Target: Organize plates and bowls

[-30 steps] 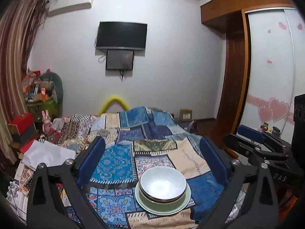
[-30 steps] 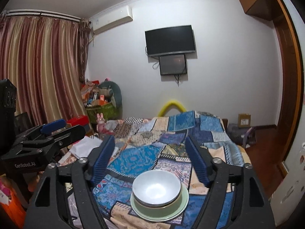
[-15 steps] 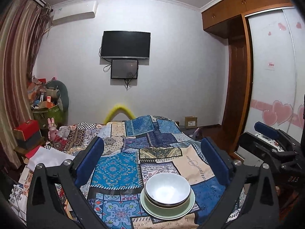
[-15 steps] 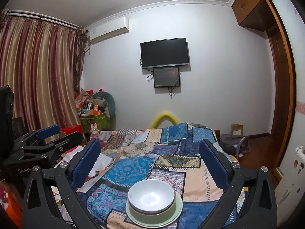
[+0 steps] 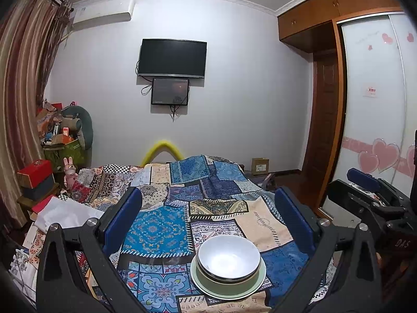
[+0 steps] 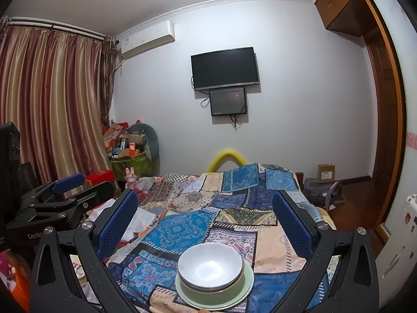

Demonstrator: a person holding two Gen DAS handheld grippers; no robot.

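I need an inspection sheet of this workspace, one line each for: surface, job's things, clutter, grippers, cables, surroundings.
Surface: patchwork bedspread, blue and beige, covers the bed.
Job's things: white bowl nested in a green bowl, both on a pale green plate, near the bed's edge.
Clutter: white paper and pink rabbit toy at the left; green box of sundries in the corner.
Grippers: left gripper and right gripper both have jaws open, nothing between them.
Cables: loose cords under the wall television and small screen.
Surroundings: striped curtains, air conditioner, wardrobe sliding door.
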